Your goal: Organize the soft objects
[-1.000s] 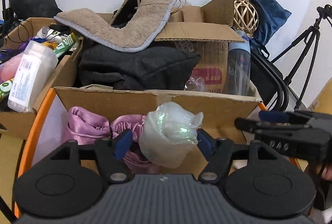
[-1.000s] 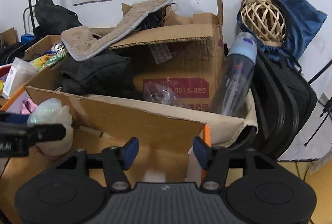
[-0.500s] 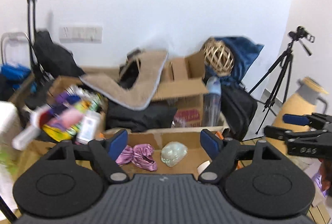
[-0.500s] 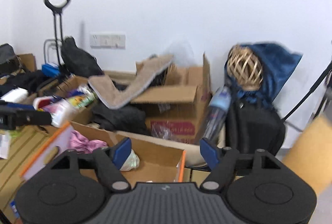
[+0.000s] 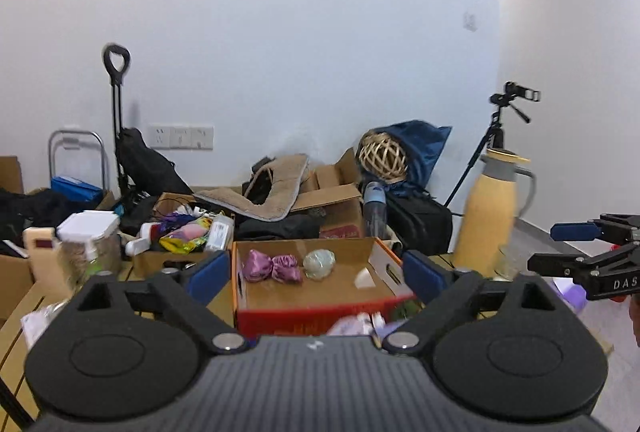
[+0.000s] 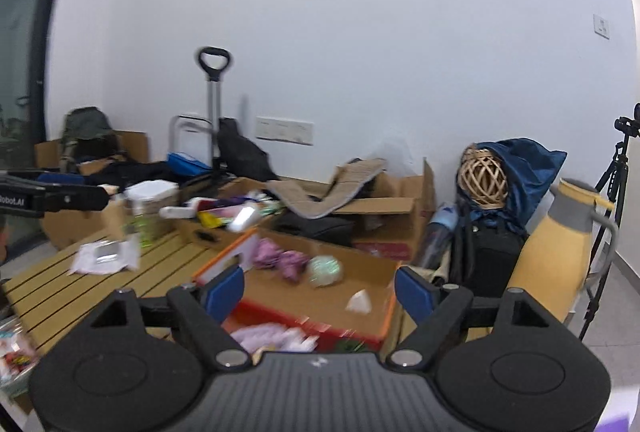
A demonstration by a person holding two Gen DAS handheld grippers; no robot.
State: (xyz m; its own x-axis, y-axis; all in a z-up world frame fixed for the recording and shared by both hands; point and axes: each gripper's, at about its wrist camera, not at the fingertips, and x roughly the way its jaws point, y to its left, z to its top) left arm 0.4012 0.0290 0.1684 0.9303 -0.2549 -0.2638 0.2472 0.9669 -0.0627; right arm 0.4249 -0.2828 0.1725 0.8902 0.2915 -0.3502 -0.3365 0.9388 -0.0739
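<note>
Soft objects: a purple satin scrunchie (image 5: 272,268) and a pale iridescent bundle (image 5: 319,263) lie side by side on the floor of the open cardboard box (image 5: 384,264) on the slatted tabletop (image 6: 60,284).
Left gripper (image 5: 316,274): jaws opening, nothing between them — well back from the box.
Right gripper (image 6: 318,288): jaws opening, also empty.
Risk: more soft pieces seem to sit at the box's red near wall, blurred; a hasty reach could knock them off.
Obstacles: yellow thermos (image 5: 490,220) just right of the box; crowded cartons behind.
</note>
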